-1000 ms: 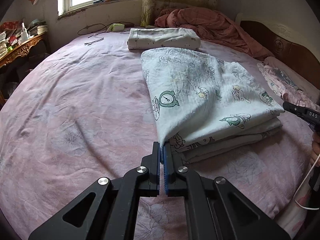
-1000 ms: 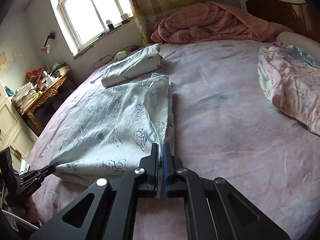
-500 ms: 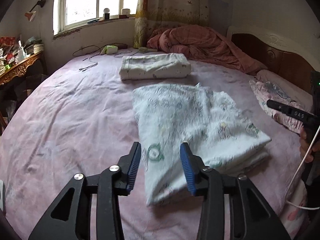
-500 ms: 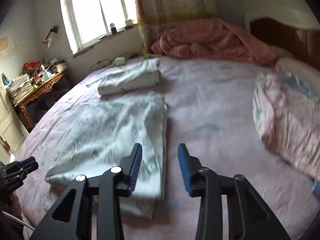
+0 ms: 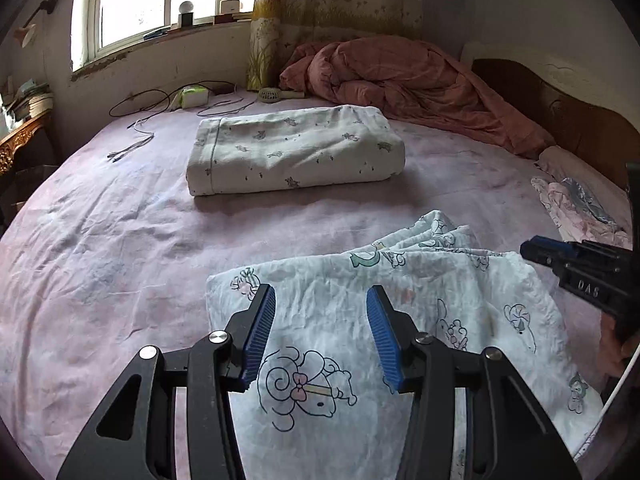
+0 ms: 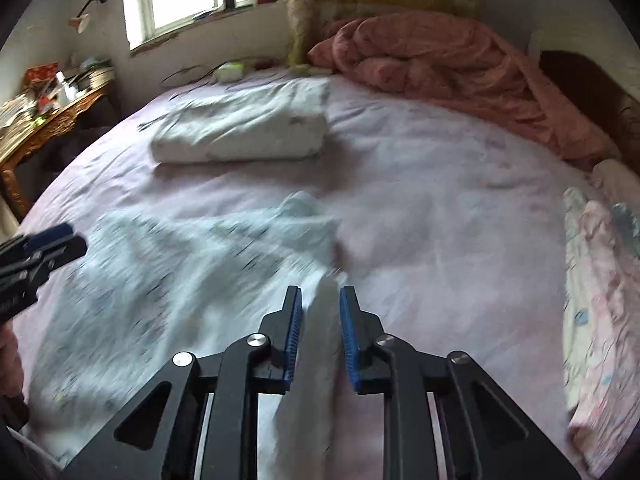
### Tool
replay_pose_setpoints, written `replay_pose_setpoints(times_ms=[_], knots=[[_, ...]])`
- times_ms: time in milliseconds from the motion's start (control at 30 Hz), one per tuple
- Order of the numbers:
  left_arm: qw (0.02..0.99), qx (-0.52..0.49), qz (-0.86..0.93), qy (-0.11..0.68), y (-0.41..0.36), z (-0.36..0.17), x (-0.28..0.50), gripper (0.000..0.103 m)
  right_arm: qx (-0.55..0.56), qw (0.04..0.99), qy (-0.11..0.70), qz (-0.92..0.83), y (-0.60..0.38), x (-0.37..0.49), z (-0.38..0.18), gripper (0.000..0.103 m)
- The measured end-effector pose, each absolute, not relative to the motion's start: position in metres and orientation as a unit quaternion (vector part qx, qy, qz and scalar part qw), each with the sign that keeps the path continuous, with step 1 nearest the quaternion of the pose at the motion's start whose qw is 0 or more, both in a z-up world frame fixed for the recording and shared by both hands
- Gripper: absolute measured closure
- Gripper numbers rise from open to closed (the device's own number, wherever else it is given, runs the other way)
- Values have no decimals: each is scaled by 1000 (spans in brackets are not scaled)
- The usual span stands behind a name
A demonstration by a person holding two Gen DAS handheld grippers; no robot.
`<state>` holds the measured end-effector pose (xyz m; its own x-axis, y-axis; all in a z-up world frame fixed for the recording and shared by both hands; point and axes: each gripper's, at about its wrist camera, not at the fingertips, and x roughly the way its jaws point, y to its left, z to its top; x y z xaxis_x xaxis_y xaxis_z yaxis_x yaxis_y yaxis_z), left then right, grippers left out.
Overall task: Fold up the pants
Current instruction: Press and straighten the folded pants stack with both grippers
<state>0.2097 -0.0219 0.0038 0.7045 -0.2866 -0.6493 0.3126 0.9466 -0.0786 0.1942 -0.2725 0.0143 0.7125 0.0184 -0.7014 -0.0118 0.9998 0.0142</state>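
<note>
The folded pants (image 5: 440,320), white with cartoon prints, lie on the pink bed sheet (image 5: 120,260). My left gripper (image 5: 320,294) hovers open over their near left part, with nothing pinched between its blue pads (image 5: 260,332). The right gripper's tip (image 5: 560,256) shows at the right edge, above the pants' right side. In the blurred right wrist view, my right gripper (image 6: 320,294) is above the right folded edge of the pants (image 6: 180,272). Its jaws are closing, and that edge shows in the narrow gap without being visibly pressed. The left gripper (image 6: 60,240) enters from the left.
A folded white bundle (image 5: 296,152) lies further up the bed, with a rumpled pink quilt (image 5: 400,76) behind it by the headboard. A pink garment (image 6: 600,280) lies at the right edge. Cables and a charger (image 5: 192,96) sit near the window. A cluttered desk (image 6: 48,112) stands to the left.
Both grippers were shut on the pants' near corners, then let go and opened. Both moved forward over the pants toward the white bundle. The right jaws have since narrowed.
</note>
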Motion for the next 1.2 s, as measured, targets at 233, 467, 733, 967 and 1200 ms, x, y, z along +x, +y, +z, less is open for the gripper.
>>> replay_pose_setpoints(times_ms=[233,467,733,967,1200], knots=[[933,-29,-173,314,-1,0,184,51,84,931,353,32,-296,218,-7,83],[934,-80,-151,313,23,9,178,47,73,942,329,0,-289,207,20,83],[961,-24,-136,239,12,20,160,37,62,968,244,-22,-267,127,85,67],[968,-6,-142,207,7,37,149,17,-12,981,194,-6,-240,108,86,41],[942,-33,-152,299,20,53,191,51,52,952,299,42,-240,185,76,68]])
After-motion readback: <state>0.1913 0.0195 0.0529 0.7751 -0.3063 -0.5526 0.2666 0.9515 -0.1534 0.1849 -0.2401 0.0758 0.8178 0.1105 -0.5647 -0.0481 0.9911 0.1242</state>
